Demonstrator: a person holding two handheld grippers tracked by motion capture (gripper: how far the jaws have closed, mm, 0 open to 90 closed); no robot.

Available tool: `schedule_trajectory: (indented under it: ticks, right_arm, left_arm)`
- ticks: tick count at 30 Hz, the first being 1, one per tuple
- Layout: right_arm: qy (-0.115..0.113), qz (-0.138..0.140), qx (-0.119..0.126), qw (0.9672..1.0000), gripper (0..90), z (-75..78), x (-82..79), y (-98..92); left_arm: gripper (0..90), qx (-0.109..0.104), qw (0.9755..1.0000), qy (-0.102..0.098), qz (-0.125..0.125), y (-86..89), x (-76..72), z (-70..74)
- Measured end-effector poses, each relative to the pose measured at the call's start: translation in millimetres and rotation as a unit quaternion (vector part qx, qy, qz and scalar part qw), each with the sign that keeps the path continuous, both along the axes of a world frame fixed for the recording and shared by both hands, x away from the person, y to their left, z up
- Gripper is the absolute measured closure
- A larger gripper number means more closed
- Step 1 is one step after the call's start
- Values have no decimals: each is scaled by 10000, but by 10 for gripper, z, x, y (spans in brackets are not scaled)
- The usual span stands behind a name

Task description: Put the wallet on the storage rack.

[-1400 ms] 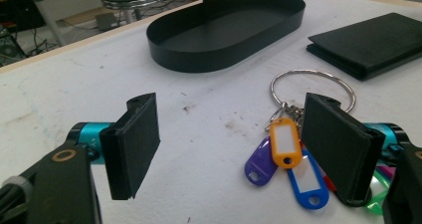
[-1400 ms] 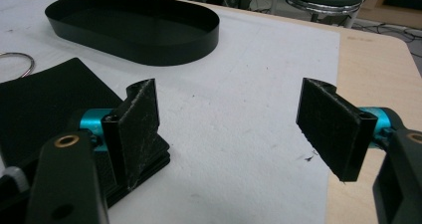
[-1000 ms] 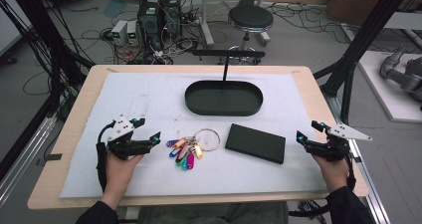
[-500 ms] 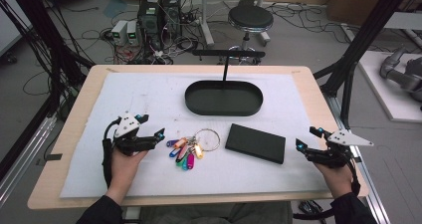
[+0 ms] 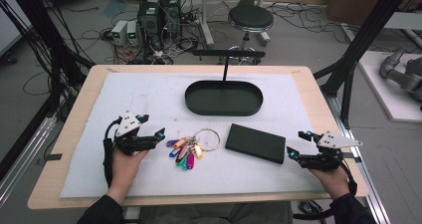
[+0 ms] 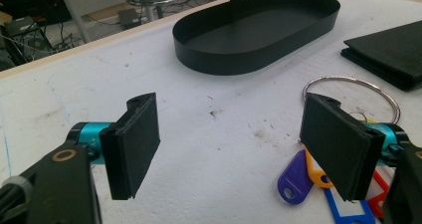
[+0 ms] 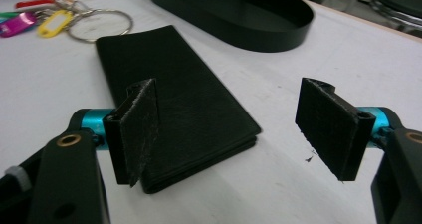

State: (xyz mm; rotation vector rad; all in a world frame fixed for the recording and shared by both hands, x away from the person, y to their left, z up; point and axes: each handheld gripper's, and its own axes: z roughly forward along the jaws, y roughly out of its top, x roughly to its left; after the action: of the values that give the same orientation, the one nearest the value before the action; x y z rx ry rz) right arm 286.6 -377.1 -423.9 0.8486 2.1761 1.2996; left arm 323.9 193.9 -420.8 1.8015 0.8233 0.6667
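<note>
High view is showing your left tool gaping wide just left of the key bunch, nearer it than your right tool, also spread wide, sitting beside the wallet's right end.

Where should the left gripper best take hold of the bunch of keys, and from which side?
Probably the steel ring: it lies flat and bare on the white mat, away from the fanned coloured tags. The left gripper, open beside the tags, could come from above and pinch the ring's wire on the far side from the tags.
</note>
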Motion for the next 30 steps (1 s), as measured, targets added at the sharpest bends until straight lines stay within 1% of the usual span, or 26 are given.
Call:
schedule_trajectory:
  ticks: [3, 5, 7, 9, 10, 11, 12, 13, 14, 15, 18, 19, 21, 22, 23, 24, 25, 26, 27, 28, 30]
  right_arm:
    - [3, 158, -84, 9998, 262, -7, 0, 38]
    - [38, 260, -84, 9996, 268, -12, 1, 59]
    - [56, 338, -107, 9994, 297, -18, 1, 73]
    - [96, 468, -132, 9988, 306, -31, -1, 92]
    - [96, 468, -132, 9988, 306, -31, -1, 92]
    - [139, 590, -221, 9979, 328, -50, 0, 119]
    - [139, 590, -221, 9979, 328, -50, 0, 119]
    - [163, 707, -335, 9968, 357, -70, 1, 151]
    - [163, 707, -335, 9968, 357, -70, 1, 151]
    - [192, 825, -480, 9952, 375, -99, 4, 195]
    - [204, 996, -706, 9923, 395, -135, 1, 255]
    - [204, 996, -706, 9923, 395, -135, 1, 255]
    - [177, 1072, -839, 9905, 403, -154, -2, 294]
    - [129, 1121, -960, 9890, 405, -167, -4, 318]
    - [129, 1121, -960, 9890, 405, -167, -4, 318]
    - [101, 1149, -1103, 9872, 405, -188, -7, 344]
    - [101, 1149, -1103, 9872, 405, -188, -7, 344]
    - [95, 1173, -1162, 9862, 405, -199, -8, 355]
    - [85, 1205, -1271, 9845, 404, -216, -10, 375]
    - [68, 1250, -1459, 9813, 404, -243, -6, 405]
    - [38, 1235, -1616, 9791, 404, -266, -2, 431]
  left_arm:
    - [235, 26, 10000, 6, 15, 4, -4, -3]
    - [235, 19, 10000, 12, 19, 9, -6, -4]
    - [235, 16, 10000, 13, 19, 10, -6, -6]
    - [235, 53, 10000, 20, 27, 13, -1, -9]
    - [235, 53, 10000, 20, 27, 13, -1, -9]
    - [235, 48, 10000, 14, 23, 10, 2, -11]
    - [235, 43, 10000, 13, 30, 6, 3, -13]
    - [235, 57, 10000, 22, 30, 2, 4, -15]
    - [235, 57, 10000, 22, 30, 2, 4, -15]
    - [235, 56, 10000, 31, 28, 1, 4, -16]
    - [235, 61, 10000, 34, 17, 5, 2, -13]
    - [235, 61, 10000, 34, 17, 5, 2, -13]
    - [235, 62, 10000, 34, 19, 9, -4, -15]
    - [235, 47, 10000, 31, 24, 9, -7, -19]
    - [235, 61, 10000, 33, 22, 13, -9, -22]
    - [235, 82, 10000, 45, 25, 19, -10, -24]
    - [235, 82, 10000, 45, 25, 19, -10, -24]
    - [235, 66, 10000, 44, 33, 21, -11, -27]
    - [235, 55, 10000, 44, 37, 22, -13, -28]
    - [235, 68, 10000, 47, 45, 30, -16, -28]
    - [235, 77, 9999, 55, 45, 36, -18, -31]
